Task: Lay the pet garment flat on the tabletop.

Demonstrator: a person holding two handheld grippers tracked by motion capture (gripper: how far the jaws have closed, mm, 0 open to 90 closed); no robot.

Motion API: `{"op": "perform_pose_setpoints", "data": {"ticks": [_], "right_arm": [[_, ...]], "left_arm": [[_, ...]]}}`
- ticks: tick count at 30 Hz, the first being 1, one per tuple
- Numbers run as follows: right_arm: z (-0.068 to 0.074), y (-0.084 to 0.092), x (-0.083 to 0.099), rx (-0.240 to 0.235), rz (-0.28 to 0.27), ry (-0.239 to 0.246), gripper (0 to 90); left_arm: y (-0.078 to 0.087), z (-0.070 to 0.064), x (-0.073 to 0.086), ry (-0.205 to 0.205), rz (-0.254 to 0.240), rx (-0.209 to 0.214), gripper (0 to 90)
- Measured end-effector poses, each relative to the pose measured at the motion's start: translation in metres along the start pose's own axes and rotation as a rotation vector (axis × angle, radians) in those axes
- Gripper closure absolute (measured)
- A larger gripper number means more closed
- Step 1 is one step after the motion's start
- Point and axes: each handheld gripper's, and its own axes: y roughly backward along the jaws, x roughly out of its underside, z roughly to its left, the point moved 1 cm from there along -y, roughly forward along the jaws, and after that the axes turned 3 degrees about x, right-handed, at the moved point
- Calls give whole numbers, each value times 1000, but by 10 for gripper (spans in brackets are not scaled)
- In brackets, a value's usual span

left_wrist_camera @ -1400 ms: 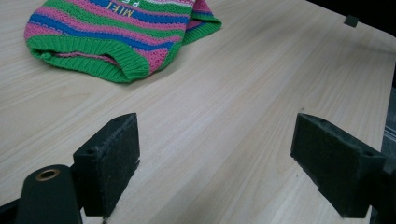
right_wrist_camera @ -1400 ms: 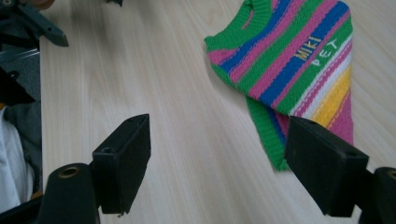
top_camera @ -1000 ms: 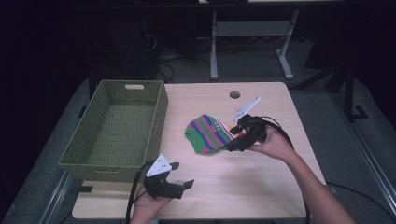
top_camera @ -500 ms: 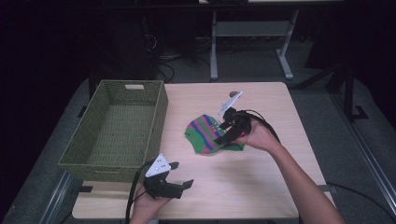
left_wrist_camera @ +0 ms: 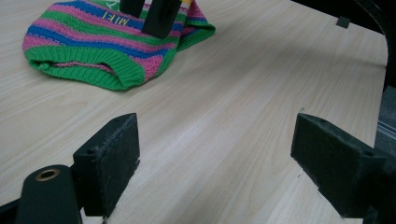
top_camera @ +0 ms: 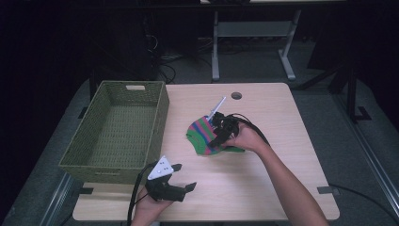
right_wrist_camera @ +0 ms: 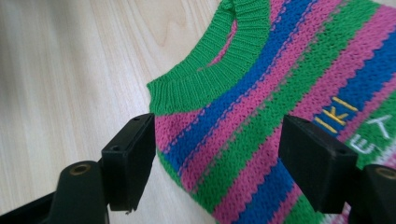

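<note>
**Right gripper comes down over the striped knit on the table**

The pale wooden table [top_camera: 282,169] carries everything in the high view. On its left part stands a green woven basket [top_camera: 84,155], open at the top, with a handle slot in its far wall.

Just right of the basket, apart from it, lies the small striped knit garment [top_camera: 201,136], near the middle of the tabletop. It lies flat, in bands of green, pink and blue, with a ribbed green edge and letters stitched in yellow and white. In the left gripper view it shows at the far left [left_wrist_camera: 93,51]; in the right gripper view it lies directly below the jaws [right_wrist_camera: 280,93].

The right gripper [top_camera: 217,139] hangs over the garment, held by the right hand [top_camera: 244,139]. Its jaws stand wide apart and have just been closing a little; the knit lies beneath the gap, and the pads do not press on it.

The left gripper [top_camera: 184,192] rests at the near edge of the table in the left hand [top_camera: 148,207], well apart from the garment. Its jaws are spread wide over bare wood, holding nothing.
</note>
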Motion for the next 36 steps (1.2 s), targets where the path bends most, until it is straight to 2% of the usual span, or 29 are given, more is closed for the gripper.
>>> {"op": "perform_pose_setpoints", "data": {"ticks": [3, 9, 11, 14, 17, 19, 21, 31, 36], "right_arm": [[-3, -7, -1, -5, 11, -16, 275], [-11, -18, 0, 31, 67, -46, 275], [-15, -20, 1, 34, 66, -66, 287], [-17, -23, 2, 42, 61, -65, 340], [-16, -23, 2, 73, 74, -44, 399], [-13, -23, 3, 110, 78, -31, 438], [-10, -24, 3, 136, 72, -15, 450], [-7, -26, -1, 196, 89, -80, 519], [-7, -27, -4, 205, 101, -105, 607]], "left_arm": [[0, 1, 1, 7, 0, 0, 151], [1, 2, 1, 8, -2, -7, 151], [1, 2, 1, 11, 0, -5, 151], [0, 3, 1, 14, 4, -3, 151], [-1, 3, 2, 16, 5, 3, 151], [-1, 2, 1, 11, 6, 2, 151], [-2, 2, 1, 8, 8, 3, 151], [-3, 2, 1, 3, 13, -9, 151], [-4, 1, 1, 4, 15, -10, 151]]}}
